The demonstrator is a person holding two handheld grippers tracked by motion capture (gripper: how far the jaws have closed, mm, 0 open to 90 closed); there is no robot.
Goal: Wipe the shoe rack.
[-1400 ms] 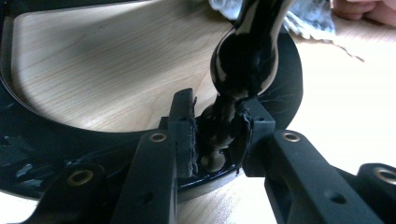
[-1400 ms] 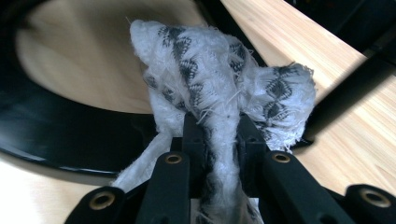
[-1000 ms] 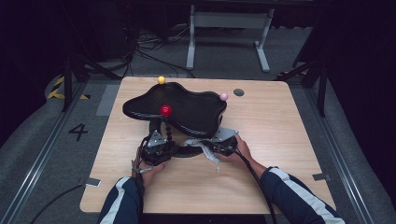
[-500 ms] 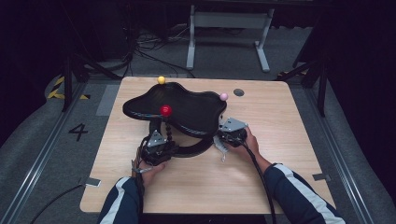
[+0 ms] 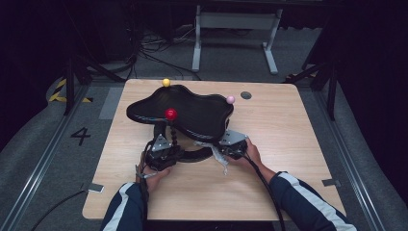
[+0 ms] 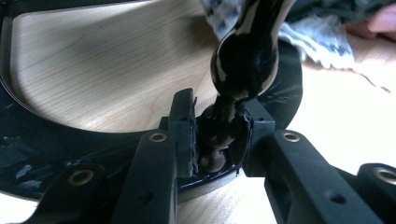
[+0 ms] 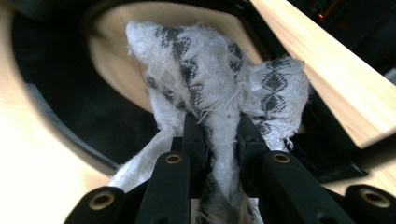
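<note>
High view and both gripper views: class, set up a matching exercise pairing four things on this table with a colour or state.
Things:
1. ball at the far rim of the black tray
2. ball at the tray's right rim
3. left tongs
4. right tongs

Colour or state:
A. shut on the white patterned cloth
B. pink
C. shut on the glossy black beaded stem
D. yellow

Pairs: 1-D, 2-B, 3-C, 4-A
</note>
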